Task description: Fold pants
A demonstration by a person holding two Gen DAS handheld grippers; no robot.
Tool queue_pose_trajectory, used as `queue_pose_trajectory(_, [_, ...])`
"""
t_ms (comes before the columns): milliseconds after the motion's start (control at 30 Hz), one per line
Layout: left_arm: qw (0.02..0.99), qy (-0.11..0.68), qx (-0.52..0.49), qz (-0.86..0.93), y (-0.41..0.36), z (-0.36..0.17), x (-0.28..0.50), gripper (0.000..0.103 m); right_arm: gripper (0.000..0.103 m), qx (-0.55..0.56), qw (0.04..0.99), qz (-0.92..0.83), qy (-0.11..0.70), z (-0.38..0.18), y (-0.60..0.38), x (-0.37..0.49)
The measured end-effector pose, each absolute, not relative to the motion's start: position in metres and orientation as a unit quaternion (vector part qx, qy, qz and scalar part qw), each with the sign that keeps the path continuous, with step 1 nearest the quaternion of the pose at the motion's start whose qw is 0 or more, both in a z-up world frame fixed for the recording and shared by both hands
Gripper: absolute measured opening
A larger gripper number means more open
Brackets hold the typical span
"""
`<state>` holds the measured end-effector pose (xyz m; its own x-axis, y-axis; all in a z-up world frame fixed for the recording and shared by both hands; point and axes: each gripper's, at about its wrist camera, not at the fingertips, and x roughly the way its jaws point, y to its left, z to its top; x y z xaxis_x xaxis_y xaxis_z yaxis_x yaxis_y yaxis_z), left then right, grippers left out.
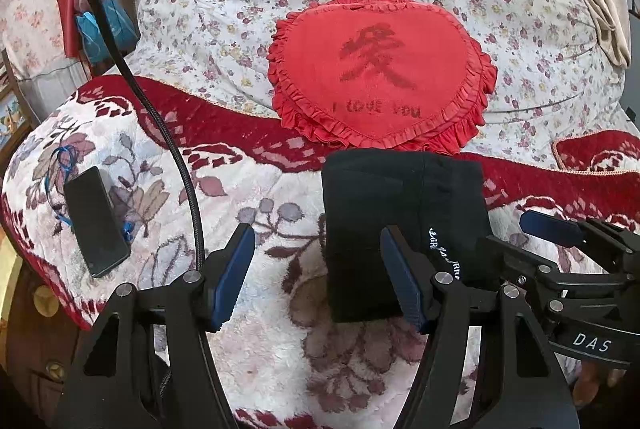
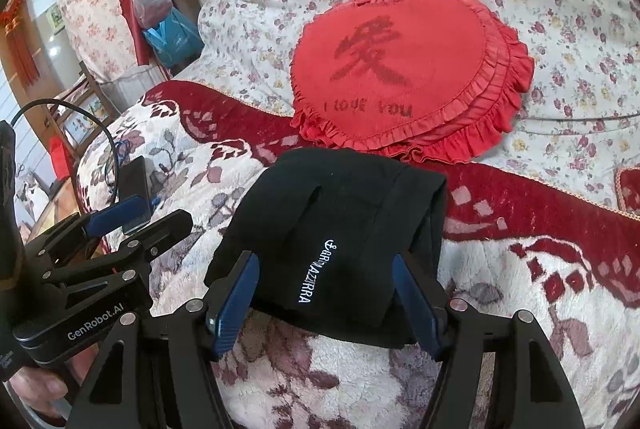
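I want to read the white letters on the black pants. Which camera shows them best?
The right wrist view: the white lettering on the folded black pants sits whole between the fingers. In the left wrist view a finger partly hides it.

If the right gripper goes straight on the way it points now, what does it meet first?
Most likely the folded black pants. The right gripper is open, and the pants lie on the blanket right ahead between its fingers. Beyond them sits the red heart pillow. How close the pants are is hard to judge.

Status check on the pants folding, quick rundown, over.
Left gripper open, empty. Right gripper open over the black pants, not gripping. Pants folded compact on the blanket. Phone off left, clear.
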<state>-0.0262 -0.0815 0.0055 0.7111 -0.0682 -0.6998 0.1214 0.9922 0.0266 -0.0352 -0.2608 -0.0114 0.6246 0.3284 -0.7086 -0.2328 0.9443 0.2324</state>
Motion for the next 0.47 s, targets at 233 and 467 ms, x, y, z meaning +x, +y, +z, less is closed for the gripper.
queue_pose_trajectory(233, [0.928,0.369,0.029,-0.049,-0.076,0.009,-0.028,0.065,0.067,0.059,0.899,0.158,0.405,-0.013,-0.262,-0.036])
queue_pose_trajectory(467, [0.925,0.378,0.019,-0.043,-0.060,0.004,-0.026,0.066,0.068,0.070,0.905,0.128,0.400,-0.015,-0.291,-0.038])
